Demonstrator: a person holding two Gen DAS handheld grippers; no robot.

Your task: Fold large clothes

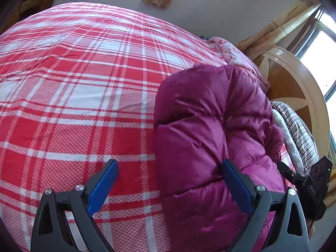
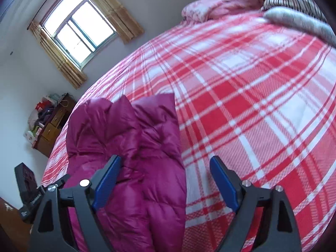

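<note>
Right now the magenta down jacket (image 1: 212, 138) lies bundled on the red plaid bedspread (image 1: 73, 88), its long axis running away from both sets of fingers. Both grippers stand spread wide and hold nothing. The left gripper (image 1: 170, 172) has the jacket under its right finger, bare bedspread under the other; the right gripper (image 2: 166, 168) has it under its left finger. Neither hand looks clearly nearer, so the jacket seems to sit between them.

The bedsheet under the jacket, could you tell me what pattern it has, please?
A red, pink and white plaid bedsheet, clearest in the left wrist view.
</note>
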